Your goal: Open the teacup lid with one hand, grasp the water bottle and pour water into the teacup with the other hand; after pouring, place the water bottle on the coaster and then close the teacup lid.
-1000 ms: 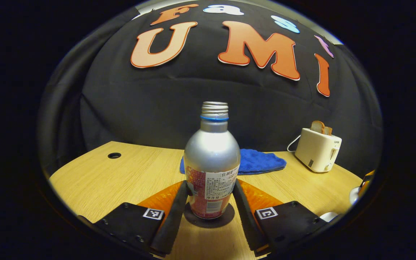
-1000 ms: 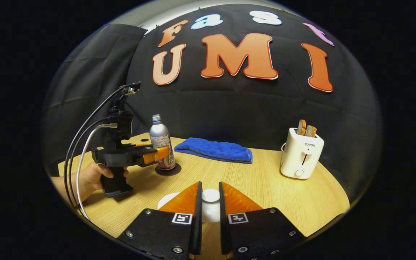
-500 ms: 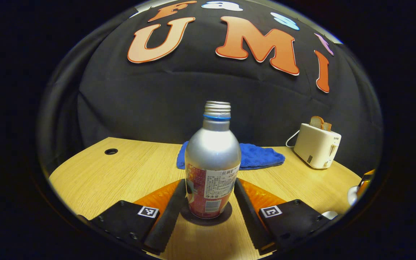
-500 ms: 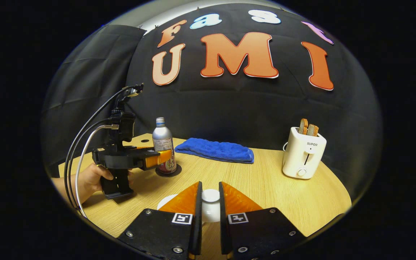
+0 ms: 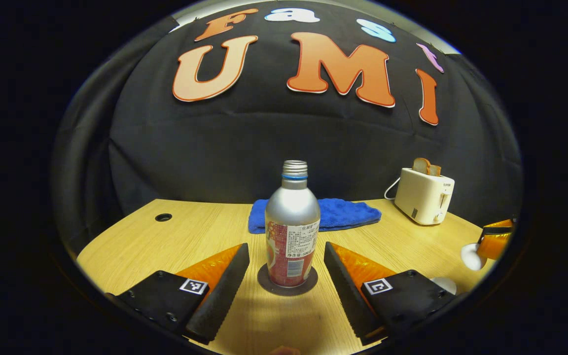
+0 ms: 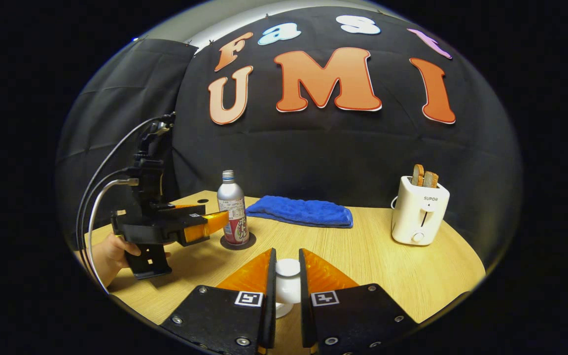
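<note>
Water bottle [image 5: 292, 231] upright on coaster [image 5: 287, 287], left gripper [image 5: 286, 256] jaws wide apart; right gripper [image 6: 287, 270] jaws pinching teacup lid [image 6: 287, 267]

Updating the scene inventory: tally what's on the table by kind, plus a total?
Bottle: 1
Coaster: 1
Teacup lid: 1
Blue towel: 1
Toaster: 1
Bread slices in it: 2
Total: 7
The cup under the lid is too hidden to count.

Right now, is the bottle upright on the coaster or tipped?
Upright. The bottle stands on the coaster, neck straight up, with the left gripper open and clear of both its sides.
</note>
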Available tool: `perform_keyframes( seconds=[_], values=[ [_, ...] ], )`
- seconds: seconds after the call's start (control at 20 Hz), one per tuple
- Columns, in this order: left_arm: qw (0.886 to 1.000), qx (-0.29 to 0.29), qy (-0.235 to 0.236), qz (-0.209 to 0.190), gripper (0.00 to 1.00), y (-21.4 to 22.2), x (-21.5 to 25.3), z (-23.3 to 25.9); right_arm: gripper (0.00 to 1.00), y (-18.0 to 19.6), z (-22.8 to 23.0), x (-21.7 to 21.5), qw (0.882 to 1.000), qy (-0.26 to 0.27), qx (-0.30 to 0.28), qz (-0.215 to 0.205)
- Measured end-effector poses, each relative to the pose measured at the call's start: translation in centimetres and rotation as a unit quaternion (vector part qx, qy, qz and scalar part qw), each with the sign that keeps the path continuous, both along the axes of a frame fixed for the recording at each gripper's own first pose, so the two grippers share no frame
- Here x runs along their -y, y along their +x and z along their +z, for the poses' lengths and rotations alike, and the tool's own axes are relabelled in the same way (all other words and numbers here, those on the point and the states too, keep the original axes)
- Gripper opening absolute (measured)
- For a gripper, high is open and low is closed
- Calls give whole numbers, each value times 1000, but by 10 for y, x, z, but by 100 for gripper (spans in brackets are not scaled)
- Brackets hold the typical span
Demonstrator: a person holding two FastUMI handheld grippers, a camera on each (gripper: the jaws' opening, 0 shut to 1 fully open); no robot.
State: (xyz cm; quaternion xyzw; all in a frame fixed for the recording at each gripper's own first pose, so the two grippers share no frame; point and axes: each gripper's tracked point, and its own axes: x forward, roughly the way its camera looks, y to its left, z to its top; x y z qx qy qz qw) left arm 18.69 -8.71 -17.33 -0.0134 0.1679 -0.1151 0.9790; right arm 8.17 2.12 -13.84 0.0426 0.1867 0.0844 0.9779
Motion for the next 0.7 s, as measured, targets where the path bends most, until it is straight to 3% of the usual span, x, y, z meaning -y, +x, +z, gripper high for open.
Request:
perform_keyframes(
  seconds=[0.1, 0.15, 0.7],
  values=[
    [1000, 13, -5, 10, 99, -8, -12, 12, 17, 1, -1, -3, 1000, -5, -1, 0],
    [1000, 20, -7, 14, 99, -12, -17, 19, 22, 2, -2, -5, 1000, -5, -1, 1],
    [995, 88, 12, 53, 99, -57, -59, 65, 21, -3, -22, -31, 1000, -6, -22, 16]
  ],
)
